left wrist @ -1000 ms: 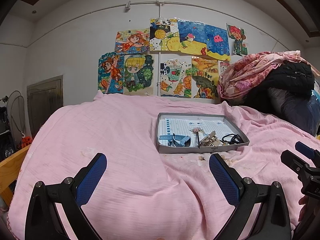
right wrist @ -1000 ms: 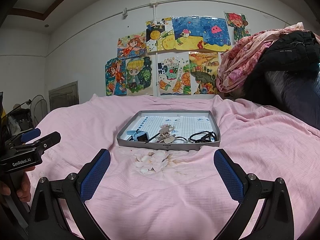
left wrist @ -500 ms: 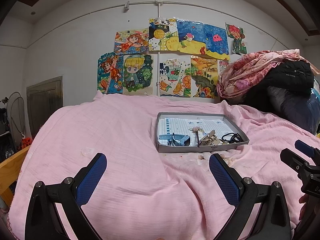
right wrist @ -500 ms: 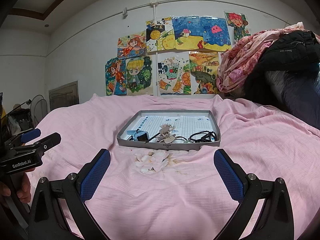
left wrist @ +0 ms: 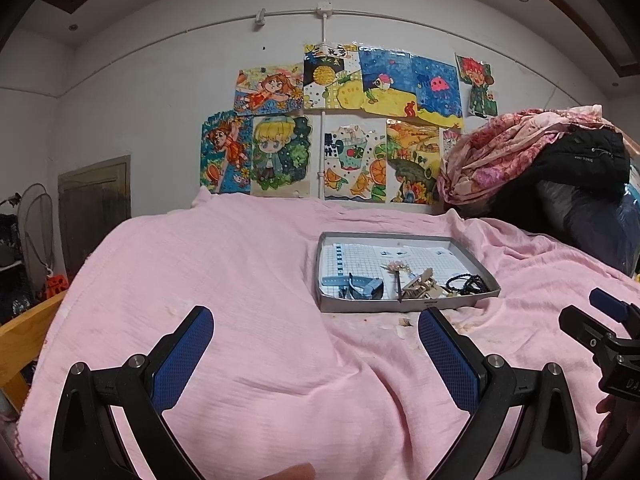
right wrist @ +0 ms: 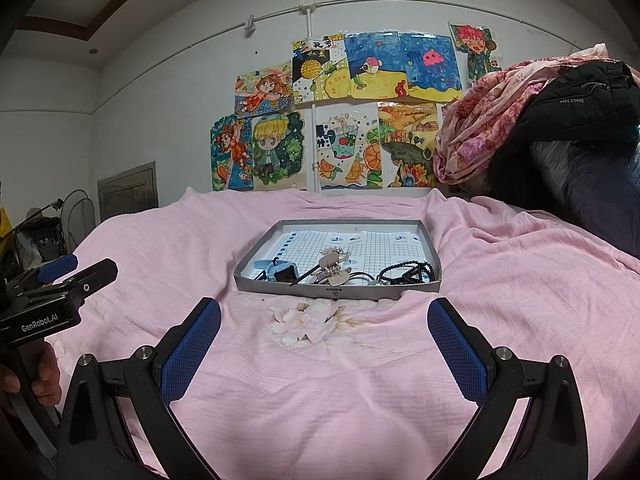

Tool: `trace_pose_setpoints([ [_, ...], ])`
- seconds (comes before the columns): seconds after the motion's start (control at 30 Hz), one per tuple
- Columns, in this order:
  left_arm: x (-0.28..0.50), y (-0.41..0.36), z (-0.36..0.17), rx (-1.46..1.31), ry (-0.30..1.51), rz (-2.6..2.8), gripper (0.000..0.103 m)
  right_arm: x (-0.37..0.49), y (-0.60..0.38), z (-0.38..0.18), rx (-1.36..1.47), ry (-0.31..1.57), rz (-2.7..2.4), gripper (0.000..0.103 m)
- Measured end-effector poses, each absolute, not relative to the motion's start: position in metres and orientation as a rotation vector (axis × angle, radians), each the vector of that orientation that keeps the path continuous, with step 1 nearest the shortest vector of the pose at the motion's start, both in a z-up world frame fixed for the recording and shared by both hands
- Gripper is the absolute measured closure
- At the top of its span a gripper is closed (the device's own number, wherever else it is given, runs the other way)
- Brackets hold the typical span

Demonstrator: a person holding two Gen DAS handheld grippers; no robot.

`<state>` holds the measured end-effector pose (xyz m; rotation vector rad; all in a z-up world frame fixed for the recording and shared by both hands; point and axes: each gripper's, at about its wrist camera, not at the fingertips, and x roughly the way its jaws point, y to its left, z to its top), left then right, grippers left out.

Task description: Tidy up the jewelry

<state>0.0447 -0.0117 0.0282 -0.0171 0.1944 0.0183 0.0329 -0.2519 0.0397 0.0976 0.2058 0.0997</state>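
Pink bedding (left wrist: 248, 280) covers the bed under both my tongs, rumpled and spotted with a faded flower print (right wrist: 308, 320) just short of the tray. My left gripper (left wrist: 316, 344) hangs over bare sheet with its blue-padded fingers (left wrist: 182, 354) spread wide, nothing between them. My right gripper (right wrist: 324, 340) stands just as wide and empty, its pads (right wrist: 458, 354) framing the flower print. From the right wrist view I see my left hand (right wrist: 28, 376) wrapped around the other tool's handle at the left edge.

Farther out, well apart from both tongs, sits the shallow grey tray (right wrist: 434, 258) lined with gridded paper. All the jewelry is bunched along its near edge: a light-blue watch (right wrist: 280, 270) at the left, a beige hair claw (right wrist: 334, 270) with a dark hair stick (right wrist: 306, 276) leaning beside it in the middle, and a black bead string (right wrist: 406, 272) at the right.

Beyond the bed, children's paintings (left wrist: 344, 124) cover the white wall, and a heap of floral cloth and dark jackets (left wrist: 560, 168) is piled at the right.
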Motion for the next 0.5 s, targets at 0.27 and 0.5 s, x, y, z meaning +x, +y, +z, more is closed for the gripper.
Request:
trace_pose_setpoints([
  [0.27,0.046,-0.01,0.0299,0.002,0.204,0.011,0.0,0.0329,-0.2519,0.0399,0.098,0.206,0.1,0.002],
  [0.5,0.046,-0.0095,0.0301,0.003,0.204,0.013,0.0,0.0329,-0.2518,0.04,0.098,0.207,0.099,0.002],
])
